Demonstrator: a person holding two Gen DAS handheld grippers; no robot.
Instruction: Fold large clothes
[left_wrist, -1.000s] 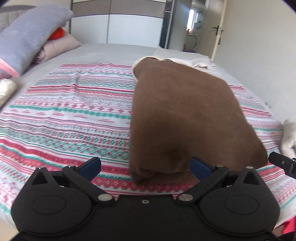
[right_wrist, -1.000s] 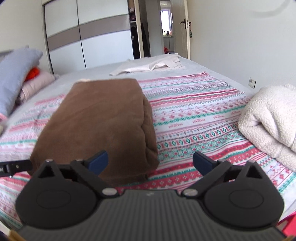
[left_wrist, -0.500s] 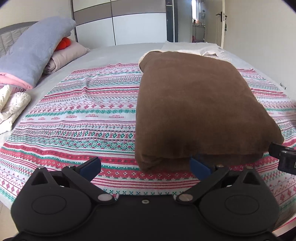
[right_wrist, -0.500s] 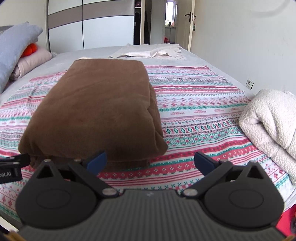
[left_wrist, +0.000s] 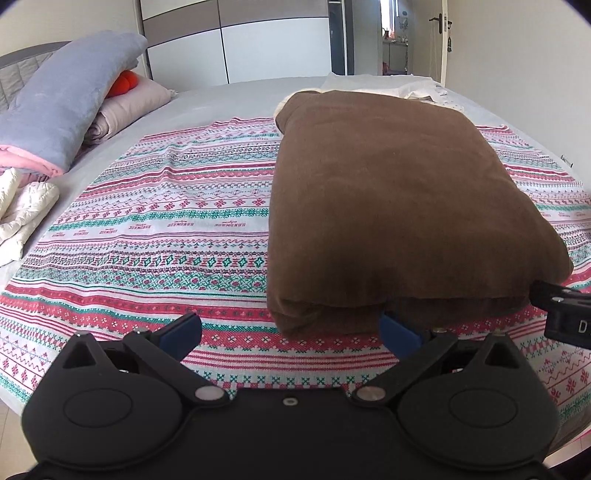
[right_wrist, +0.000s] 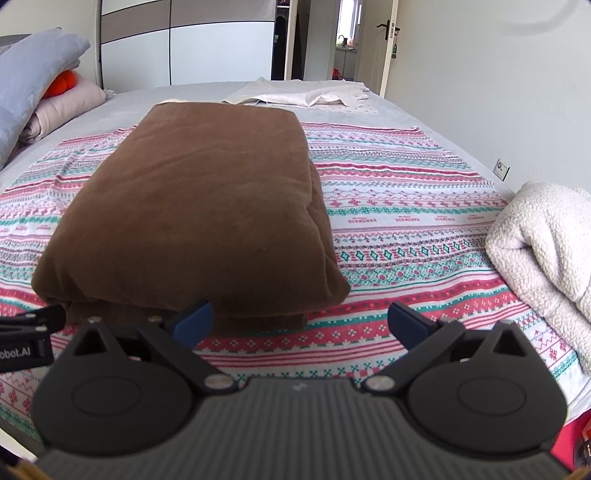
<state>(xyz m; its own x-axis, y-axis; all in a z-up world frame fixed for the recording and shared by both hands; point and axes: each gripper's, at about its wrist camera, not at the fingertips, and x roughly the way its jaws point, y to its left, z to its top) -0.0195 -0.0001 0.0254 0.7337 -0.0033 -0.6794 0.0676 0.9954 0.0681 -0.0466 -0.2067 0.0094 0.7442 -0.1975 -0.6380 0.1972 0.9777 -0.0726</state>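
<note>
A brown garment (left_wrist: 399, 206) lies folded into a thick rectangle on a striped patterned sheet (left_wrist: 166, 221) on the bed. It also shows in the right wrist view (right_wrist: 207, 214). My left gripper (left_wrist: 291, 332) is open and empty just in front of the bundle's near left corner. My right gripper (right_wrist: 299, 321) is open and empty in front of the bundle's near right corner. Each gripper shows at the edge of the other's view.
A white fleece bundle (right_wrist: 543, 251) lies at the bed's right edge. A white cloth (right_wrist: 303, 96) lies at the far end. Grey and pink bedding (left_wrist: 70, 99) and a white quilted item (left_wrist: 22, 210) are on the left. A wardrobe and a doorway stand behind.
Both grippers have pulled back and risen from the near edge of the brown bundle. The bundle has stayed put. Both jaws remain open.
</note>
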